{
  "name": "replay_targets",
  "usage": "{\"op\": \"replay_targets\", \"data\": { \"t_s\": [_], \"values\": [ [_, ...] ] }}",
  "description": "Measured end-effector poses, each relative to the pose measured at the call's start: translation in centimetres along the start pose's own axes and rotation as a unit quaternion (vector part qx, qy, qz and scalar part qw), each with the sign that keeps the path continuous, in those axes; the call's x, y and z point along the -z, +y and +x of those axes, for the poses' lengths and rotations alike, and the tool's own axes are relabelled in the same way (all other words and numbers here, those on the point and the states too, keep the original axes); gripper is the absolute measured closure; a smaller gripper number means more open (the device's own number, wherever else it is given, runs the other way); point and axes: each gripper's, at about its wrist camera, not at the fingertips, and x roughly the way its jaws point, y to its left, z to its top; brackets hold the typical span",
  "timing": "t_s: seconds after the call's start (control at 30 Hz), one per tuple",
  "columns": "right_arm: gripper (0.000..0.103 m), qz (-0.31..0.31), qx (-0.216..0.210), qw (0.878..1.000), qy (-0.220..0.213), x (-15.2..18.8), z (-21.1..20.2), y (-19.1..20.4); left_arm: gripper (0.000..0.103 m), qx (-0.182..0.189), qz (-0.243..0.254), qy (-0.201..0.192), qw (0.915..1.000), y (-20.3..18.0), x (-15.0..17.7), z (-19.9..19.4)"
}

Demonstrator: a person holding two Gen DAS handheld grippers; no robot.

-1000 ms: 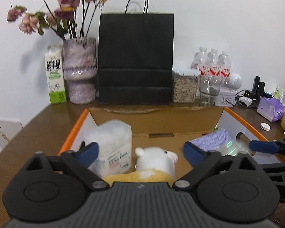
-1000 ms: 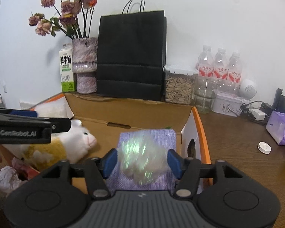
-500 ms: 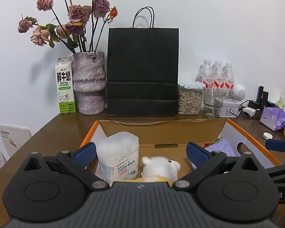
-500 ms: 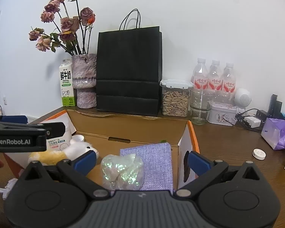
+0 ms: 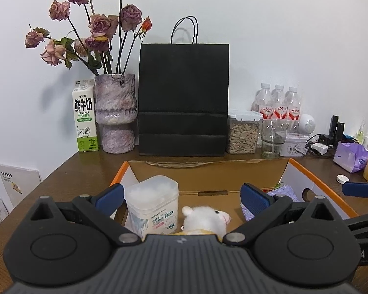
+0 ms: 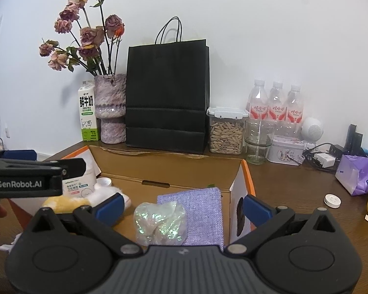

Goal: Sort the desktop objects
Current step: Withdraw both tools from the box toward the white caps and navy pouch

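Note:
An open cardboard box with orange edges point(image 5: 208, 169) point(image 6: 164, 169) sits on the brown desk. In it are a white cotton-swab tub point(image 5: 152, 207) point(image 6: 79, 183), a white and yellow plush toy point(image 5: 203, 219) point(image 6: 68, 202), a purple woven pouch point(image 6: 196, 210) point(image 5: 282, 192) and an iridescent crumpled bag point(image 6: 160, 223) lying on the pouch's near edge. My left gripper point(image 5: 181, 197) is open and empty above the box's near left side. My right gripper point(image 6: 182, 204) is open and empty, raised just behind the iridescent bag.
Behind the box stand a milk carton point(image 5: 85, 118), a vase of dried roses point(image 5: 115, 112), a black paper bag point(image 5: 183, 98), a seed jar point(image 5: 243, 134), a glass point(image 5: 273, 138) and water bottles point(image 5: 278, 104). At right lie a purple tissue pack point(image 6: 355, 174), a white cap point(image 6: 332, 201) and cables point(image 6: 323, 154).
My right gripper opened and let go of the iridescent bag, which now lies on the purple pouch. Both grippers drew back and rose from the box.

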Motion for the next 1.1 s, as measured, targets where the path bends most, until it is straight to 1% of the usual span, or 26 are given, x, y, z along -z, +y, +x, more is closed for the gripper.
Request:
{"op": "replay_targets", "data": {
  "t_s": [0.17, 0.33, 0.6, 0.83, 1.1],
  "values": [
    [0.0, -0.004, 0.001, 1.0, -0.003, -0.3, -0.9, 0.5, 0.0, 0.003, -0.006, -0.011, 0.9999, 0.2, -0.6, -1.1],
    [0.0, -0.008, 0.003, 1.0, -0.01, -0.7, -2.2, 1.1, 0.0, 0.005, 0.0, -0.023, 0.9997, 0.3, -1.0, -2.6],
    [0.0, -0.016, 0.001, 1.0, -0.012, -0.7, -4.5, 2.1, 0.0, 0.001, 0.004, -0.027, 0.9996, 0.8, -0.8, -4.9],
    [0.0, -0.015, 0.004, 1.0, -0.01, 0.0, -6.8, 2.6, 0.0, -0.003, 0.002, -0.021, 0.9998, 1.5, 0.0, -6.7],
    [0.0, -0.014, 0.003, 1.0, 0.003, 1.9, -9.2, 2.6, 0.0, -0.013, 0.0, 0.005, 0.9999, 3.1, 2.0, -8.5]
  ]
}}
